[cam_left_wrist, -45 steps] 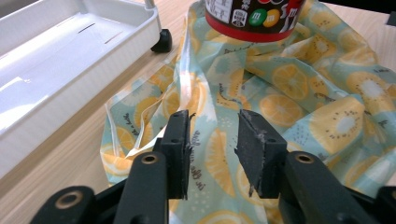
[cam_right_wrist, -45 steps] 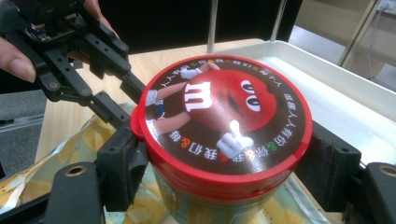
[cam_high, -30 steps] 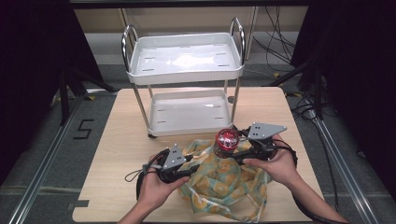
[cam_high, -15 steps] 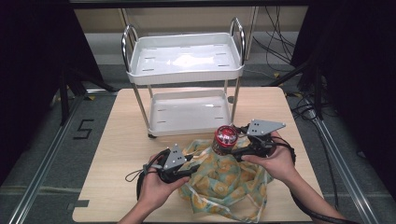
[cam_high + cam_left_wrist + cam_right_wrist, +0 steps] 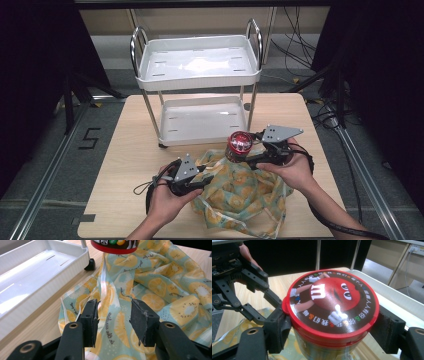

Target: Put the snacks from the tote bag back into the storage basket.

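Note:
A jar with a red printed lid [image 5: 240,142] hangs just above the far edge of a light-blue, fruit-printed bag [image 5: 245,197]. My right gripper [image 5: 244,154] is shut on the jar; in the right gripper view its pads [image 5: 277,330] press the sides of the jar's lid [image 5: 332,300]. My left gripper [image 5: 207,181] rests at the bag's left side. In the left gripper view its jaws [image 5: 113,307] stand apart over the bag's fabric [image 5: 162,290], with a raised fold beside the left pad [image 5: 90,317]. The jar's bottom [image 5: 115,245] shows at the top of that view.
A white two-tier cart [image 5: 200,82] stands at the back of the wooden table [image 5: 120,165]. Its lower tray [image 5: 200,137] lies just behind the jar, and one cart wheel [image 5: 90,264] sits close to the bag. Dark floor and cables surround the table.
The right gripper has edged the jar slightly away from me, toward the cart. The left gripper and the bag have stayed put.

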Available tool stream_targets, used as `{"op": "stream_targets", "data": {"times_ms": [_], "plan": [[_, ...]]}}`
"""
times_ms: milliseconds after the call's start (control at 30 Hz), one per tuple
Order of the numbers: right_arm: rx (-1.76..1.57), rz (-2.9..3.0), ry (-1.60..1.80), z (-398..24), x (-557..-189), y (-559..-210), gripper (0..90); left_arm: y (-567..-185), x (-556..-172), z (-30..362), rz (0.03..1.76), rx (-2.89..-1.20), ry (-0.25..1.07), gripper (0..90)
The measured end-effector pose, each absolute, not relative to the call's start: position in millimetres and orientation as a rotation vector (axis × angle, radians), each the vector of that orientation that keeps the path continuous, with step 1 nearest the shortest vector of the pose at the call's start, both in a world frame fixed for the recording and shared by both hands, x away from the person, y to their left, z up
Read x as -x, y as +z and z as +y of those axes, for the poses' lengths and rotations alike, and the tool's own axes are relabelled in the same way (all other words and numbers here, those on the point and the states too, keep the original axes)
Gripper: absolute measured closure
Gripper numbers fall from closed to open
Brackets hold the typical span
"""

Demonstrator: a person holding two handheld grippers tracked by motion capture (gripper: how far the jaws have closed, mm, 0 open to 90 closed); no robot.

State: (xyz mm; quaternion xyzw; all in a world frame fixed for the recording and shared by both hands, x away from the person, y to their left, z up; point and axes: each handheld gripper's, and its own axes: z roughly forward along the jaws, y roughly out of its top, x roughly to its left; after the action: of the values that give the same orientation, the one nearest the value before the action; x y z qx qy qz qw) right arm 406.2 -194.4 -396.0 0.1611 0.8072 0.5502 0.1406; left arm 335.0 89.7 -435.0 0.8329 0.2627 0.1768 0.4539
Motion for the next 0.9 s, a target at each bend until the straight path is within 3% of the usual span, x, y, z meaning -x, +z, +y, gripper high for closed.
{"op": "stream_targets", "data": {"times_ms": [900], "plan": [[-0.45,2.365,1.55,-186.4,-424.6,-392.5,26.5,-435.4,-335.4,90.5,0.664,-2.047,0.444,56.5]]}}
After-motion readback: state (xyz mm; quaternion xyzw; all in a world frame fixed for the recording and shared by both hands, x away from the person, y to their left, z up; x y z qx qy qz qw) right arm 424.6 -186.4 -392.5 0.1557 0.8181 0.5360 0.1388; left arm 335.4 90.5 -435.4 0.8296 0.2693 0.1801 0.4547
